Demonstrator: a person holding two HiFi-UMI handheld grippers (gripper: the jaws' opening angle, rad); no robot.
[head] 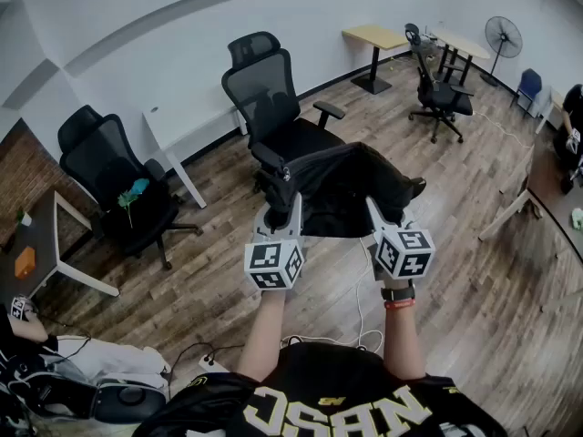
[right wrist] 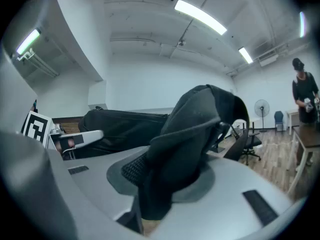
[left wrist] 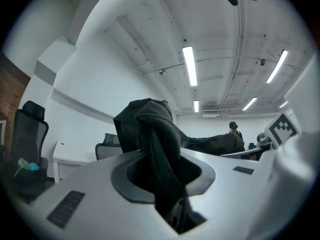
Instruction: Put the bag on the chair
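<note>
left gripper: jaws narrow, clamped on fold of bag; tips buried in cloth in head view. left gripper view alone shows zip teeth running down pinched fold.
bag: black, slung between both grippers, just in front of chair, hiding chair's seat front; contact with seat cannot tell.
right gripper: jaws narrow, closed on bag's other end; own view shows thick plain fold.
shirt lettering: pale, upside down, cut off by frame edge, unreadable.
</note>
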